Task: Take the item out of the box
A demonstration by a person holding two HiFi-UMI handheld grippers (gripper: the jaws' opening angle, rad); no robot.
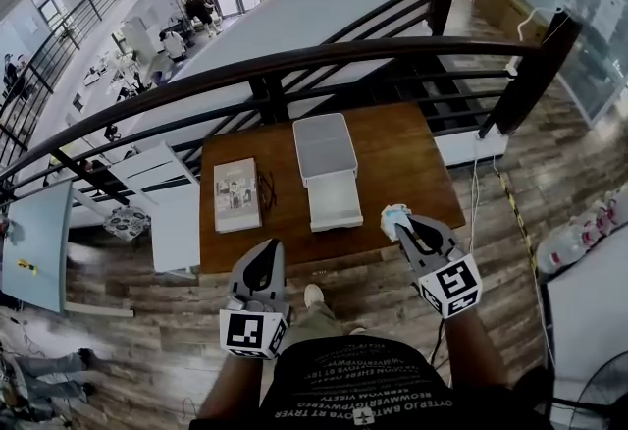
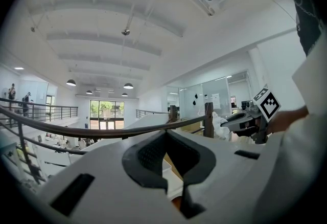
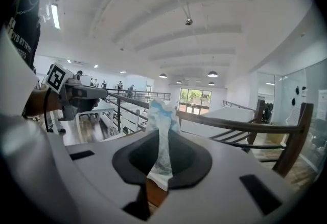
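White-and-blue crumpled soft packet point(image 3: 159, 115), the item from the task, is outside the box and clamped upright in the right tongs point(image 3: 163, 137). Their dark pads press on its lower half while its bunched top sticks up past the tips. In the head view the same packet point(image 1: 393, 215) sits at the tip of the right tongs point(image 1: 402, 226), over the near right part of the brown wooden worktop point(image 1: 407, 158). It is just right of the white rectangular box point(image 1: 336, 202) and not touching it.

The box lies in the middle of the worktop with its tray towards the person. Its flat white lid point(image 1: 324, 145) is folded back behind the tray. A flat printed booklet-like pack point(image 1: 236, 192) lies left of the box, apart from it.

The left tongs point(image 1: 264, 249) are clenched on nothing. In the left gripper view their dark pads meet at the tips point(image 2: 166, 138) with no object between them, and the worktop and box show only through the slit below. These tongs are held at the worktop's near edge, left of the box. A dark curved handrail point(image 1: 294, 60) runs behind the worktop, with a lower floor visible beyond it
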